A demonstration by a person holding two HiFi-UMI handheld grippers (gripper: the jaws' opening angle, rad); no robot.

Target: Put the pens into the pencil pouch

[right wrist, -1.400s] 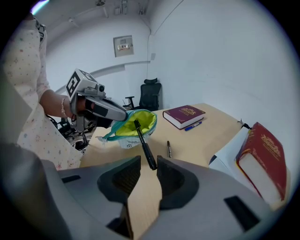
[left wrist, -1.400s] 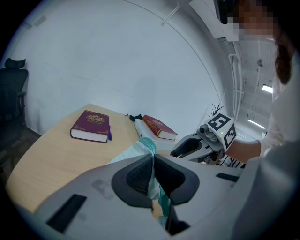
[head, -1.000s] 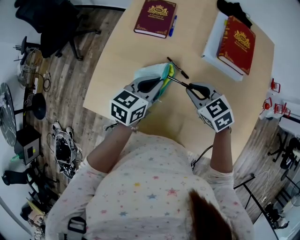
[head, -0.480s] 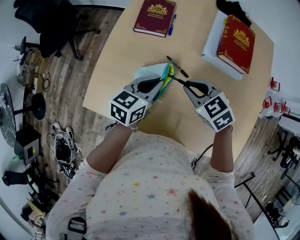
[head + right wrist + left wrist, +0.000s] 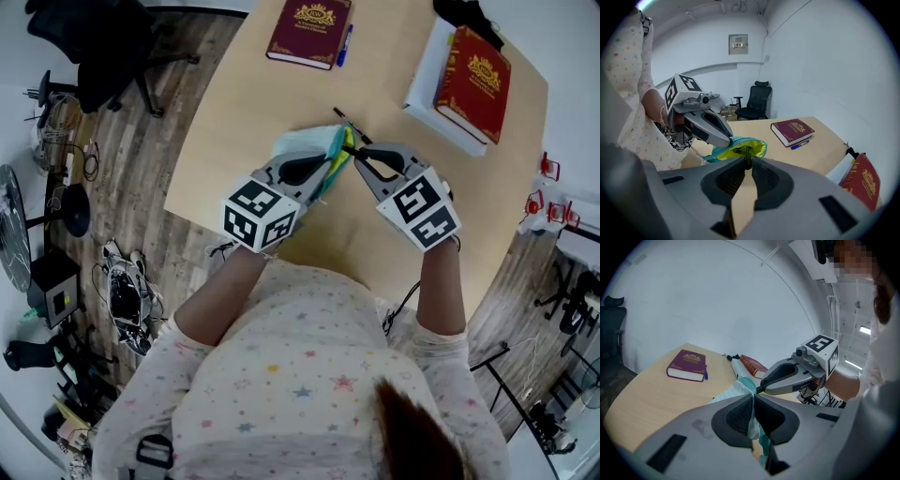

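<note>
The pencil pouch (image 5: 302, 146) lies at the middle of the bench (image 5: 239, 112), its mouth gaping toward the right of the head view and showing a yellow-green lining. The left claw (image 5: 325, 169) is closed tight on the pouch's pale teal fabric near that mouth. The right claw (image 5: 353, 156) is clamped on a dark pen (image 5: 747, 158). The pen's long axis runs along the jaws, and its far end points leftward in the head view, into the open mouth. A second black pen (image 5: 339, 116) lies slantwise on the bench just above the right claw. A blue pen (image 5: 344, 49) lies beside the maroon book (image 5: 310, 33) at the upper edge.
</note>
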